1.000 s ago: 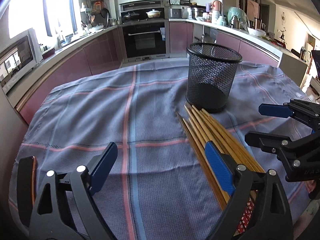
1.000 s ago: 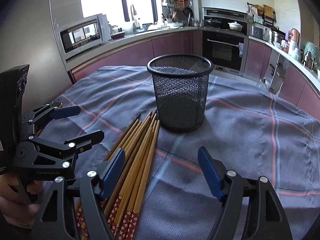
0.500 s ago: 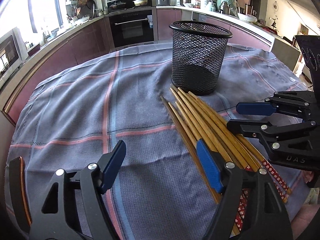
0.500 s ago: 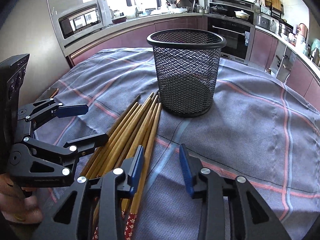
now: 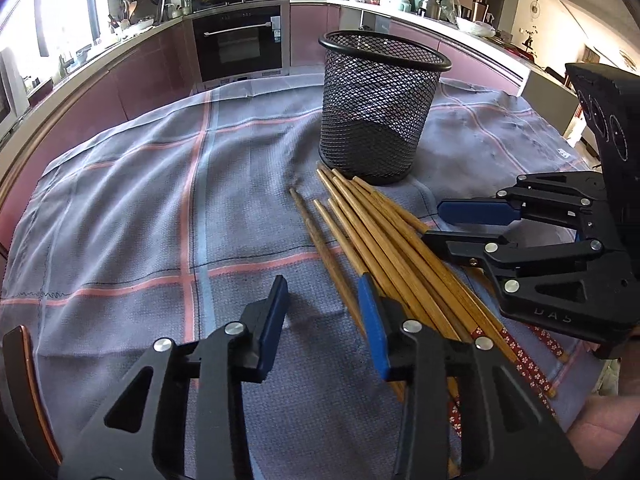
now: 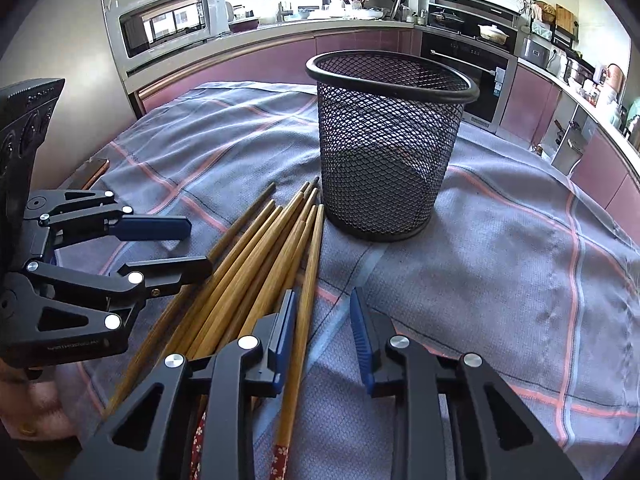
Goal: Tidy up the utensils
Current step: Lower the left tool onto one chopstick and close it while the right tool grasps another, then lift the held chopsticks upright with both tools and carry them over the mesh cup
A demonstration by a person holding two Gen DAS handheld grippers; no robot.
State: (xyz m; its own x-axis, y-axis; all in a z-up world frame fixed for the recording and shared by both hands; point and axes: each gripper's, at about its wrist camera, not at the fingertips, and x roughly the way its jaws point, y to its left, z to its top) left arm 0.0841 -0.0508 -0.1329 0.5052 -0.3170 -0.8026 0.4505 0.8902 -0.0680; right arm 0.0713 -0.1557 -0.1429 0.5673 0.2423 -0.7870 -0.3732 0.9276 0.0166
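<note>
Several bamboo chopsticks (image 5: 384, 248) with red flowered ends lie in a loose bundle on the checked cloth, their tips by the foot of a black mesh basket (image 5: 380, 108) that stands upright. My left gripper (image 5: 324, 320) hovers low at the bundle's left edge. Its jaws are closing, and the outermost chopstick runs just inside its right pad. My right gripper (image 6: 324, 332) is at the bundle's right edge (image 6: 256, 280). Its jaws are closing too, with the outermost chopstick (image 6: 308, 280) beside the left pad and not pinched. Each gripper shows in the other's view: right gripper (image 5: 434, 224), left gripper (image 6: 196, 248).
The blue-grey cloth (image 5: 160, 208) with pink stripes covers the table. A flat copper-edged object (image 6: 94, 170) lies at the cloth's left edge. Kitchen counters, an oven (image 5: 236, 44) and a microwave (image 6: 168, 20) ring the table. A person's hand shows behind each gripper.
Both grippers' jaws have narrowed a lot. Both have tipped down and come closer to the chopsticks, one on each side of the bundle. The chopsticks and basket have not moved.
</note>
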